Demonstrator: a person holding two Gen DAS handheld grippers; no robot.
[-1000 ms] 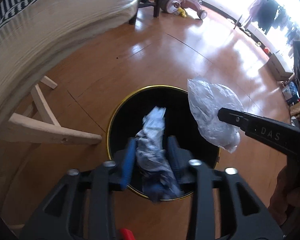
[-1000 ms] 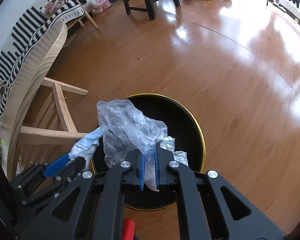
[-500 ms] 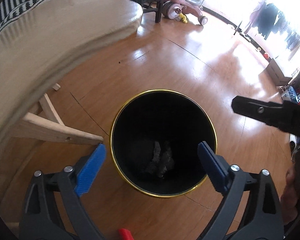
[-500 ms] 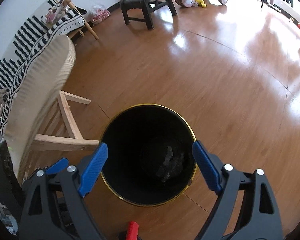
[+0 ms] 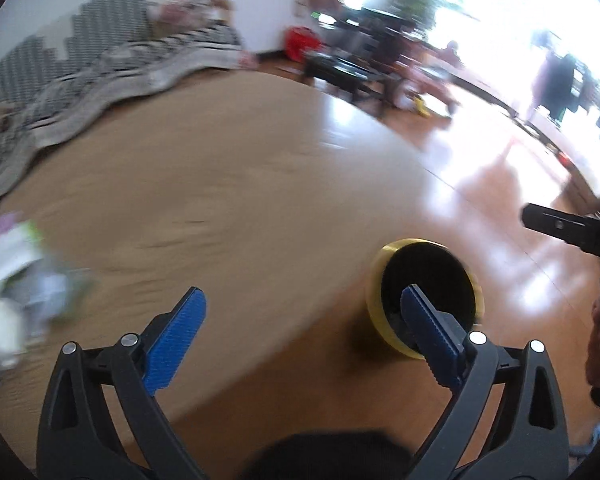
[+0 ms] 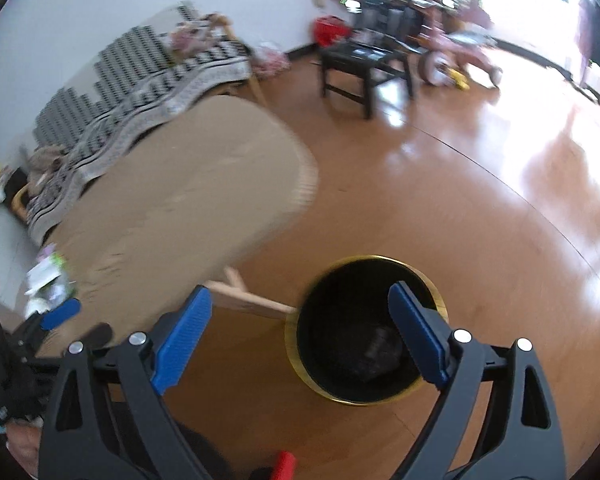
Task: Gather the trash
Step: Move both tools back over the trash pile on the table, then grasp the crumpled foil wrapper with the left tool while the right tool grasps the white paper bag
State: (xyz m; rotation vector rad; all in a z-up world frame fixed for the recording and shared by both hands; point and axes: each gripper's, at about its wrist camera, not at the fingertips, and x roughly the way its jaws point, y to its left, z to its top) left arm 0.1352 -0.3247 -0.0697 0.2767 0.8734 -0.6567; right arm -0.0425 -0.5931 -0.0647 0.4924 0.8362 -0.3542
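On the far left of the wooden table [image 5: 220, 184], near its edge, lies the remaining trash [image 5: 16, 276]: a blurred heap of pale paper and clear wrapping with a touch of green and purple; the right wrist view shows the same heap [image 6: 48, 280] just beyond the left gripper's blue pad. The left gripper [image 5: 300, 332] hangs above the table with its jaws spreading wide and nothing between them; the right gripper [image 6: 298, 336] is likewise empty, its jaws still widening, and looks down over the black bin [image 6: 364, 328] with the gold rim, which stands on the floor just beside the table's corner; a dark crumpled lump sits at the bin's bottom.

By the look of it the heap is light, soft and crinkly; film and paper will give under the pads and may slide or spring back, so a shallow pinch at an edge could pull one scrap free and leave the rest. A better hold, I judge, is low across the thickest bunched part, pads closing fully; the blur hides how many pieces there are, so I cannot tell whether one grasp would take all.
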